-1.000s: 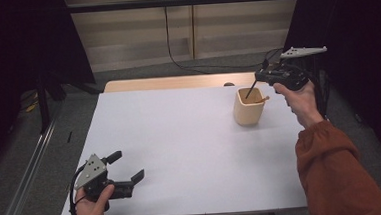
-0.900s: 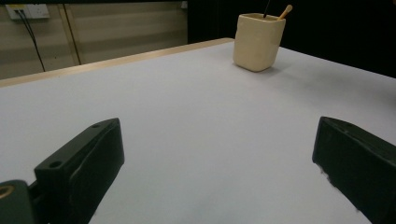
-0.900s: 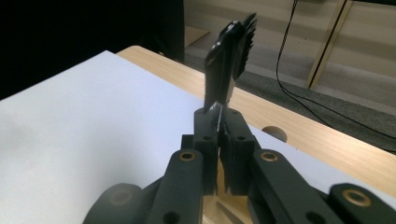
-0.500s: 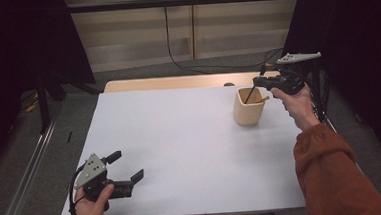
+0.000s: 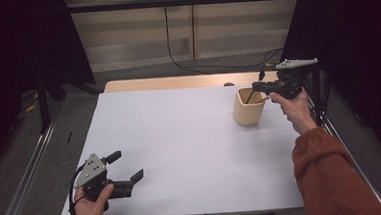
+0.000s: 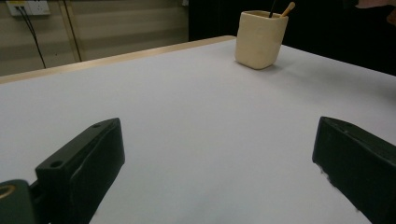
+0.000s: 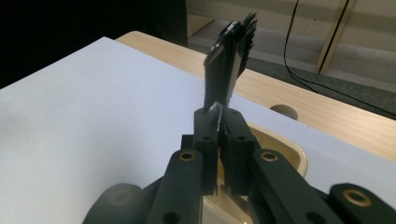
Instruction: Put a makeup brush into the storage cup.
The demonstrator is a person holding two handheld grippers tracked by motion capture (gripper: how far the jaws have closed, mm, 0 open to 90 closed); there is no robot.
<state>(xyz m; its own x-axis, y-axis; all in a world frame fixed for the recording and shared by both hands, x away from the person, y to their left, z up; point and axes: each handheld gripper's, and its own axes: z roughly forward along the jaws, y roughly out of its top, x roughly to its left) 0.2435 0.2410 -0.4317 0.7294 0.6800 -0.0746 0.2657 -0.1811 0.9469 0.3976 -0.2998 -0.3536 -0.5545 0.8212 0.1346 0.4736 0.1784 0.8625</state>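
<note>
A black utensil (image 7: 229, 70), flat and toothed at its upper end, is clamped between the closed jaws of the right gripper (image 5: 263, 87). In the right gripper view it sticks up past the jaw tips, and its lower end cannot be made out there. In the high view a thin dark shaft slants from the gripper down into the beige cup (image 5: 248, 106), so the utensil sits directly over and partly inside the cup's mouth.

The cup stands upright on the white table (image 5: 180, 138), near its far right corner. A wooden stick (image 6: 287, 8) leans in the cup too, its tip showing above the rim beside the dark shaft; whether the two touch cannot be told.

The right hand (image 5: 291, 106) reaches the cup from the right, with nothing between them.

Well apart, at the near left corner, the left gripper (image 5: 124, 169) rests in the left hand (image 5: 91, 203) with its jaws wide apart and nothing between them. Bare tabletop separates it from the cup.

Beyond the table's far wooden edge, a black cable (image 5: 196, 62) trails across the floor.
</note>
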